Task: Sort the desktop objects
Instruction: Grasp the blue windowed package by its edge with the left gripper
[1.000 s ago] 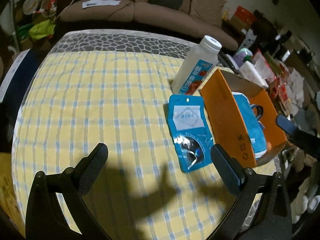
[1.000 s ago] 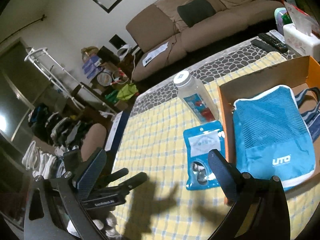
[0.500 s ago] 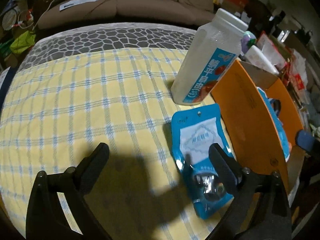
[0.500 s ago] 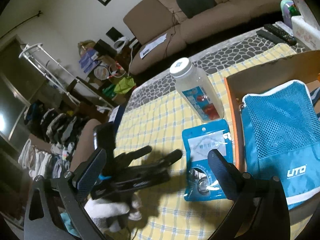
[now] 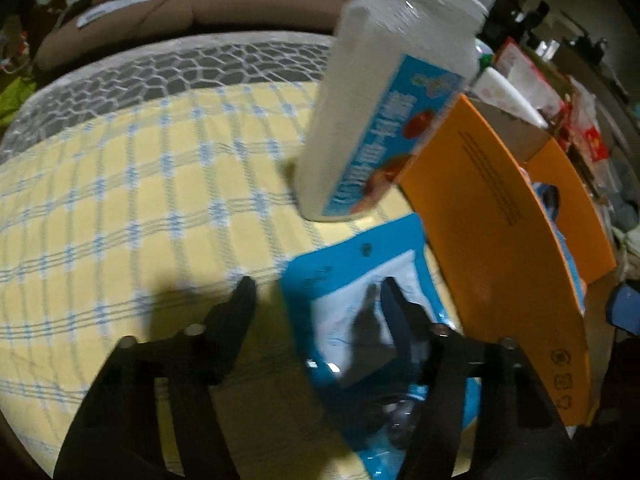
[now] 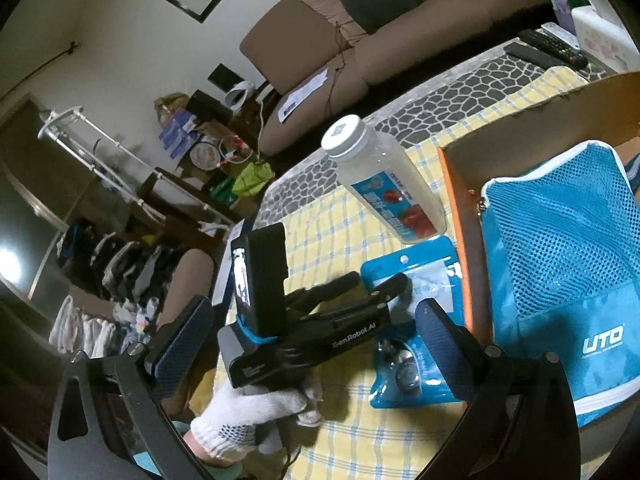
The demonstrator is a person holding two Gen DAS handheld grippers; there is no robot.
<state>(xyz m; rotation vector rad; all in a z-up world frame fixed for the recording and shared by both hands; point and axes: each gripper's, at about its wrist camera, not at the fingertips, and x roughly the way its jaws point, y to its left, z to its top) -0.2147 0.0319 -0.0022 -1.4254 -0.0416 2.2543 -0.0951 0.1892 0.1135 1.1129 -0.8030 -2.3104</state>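
A flat blue pouch (image 5: 332, 276) (image 6: 430, 390) lies on the yellow checked cloth against the orange box's (image 5: 492, 220) (image 6: 468, 240) outer wall. My left gripper (image 5: 316, 300) (image 6: 376, 280) points down at it, jaws closing. The pouch's upper left part sits between the fingers, one fingertip (image 5: 394, 308) over its white label, the other beside its edge on the cloth; the pads do not press it. A white bottle (image 5: 380, 100) (image 6: 388, 192) stands just behind. A blue mesh bag (image 6: 560, 260) lies in the box. My right gripper (image 6: 316, 320) hangs open behind the left, holding nothing.
A white-gloved hand (image 6: 240, 412) holds the left gripper. Remote controls (image 6: 548, 46) and a tissue box (image 6: 600, 36) lie past the box at the table's far side. A brown sofa (image 6: 380, 40) stands behind the table. Packets and clutter (image 5: 560, 92) crowd the far right.
My left gripper moved forward and down onto the blue pouch, and its jaws narrowed from wide open to about half. It now fills the middle of the right wrist view.
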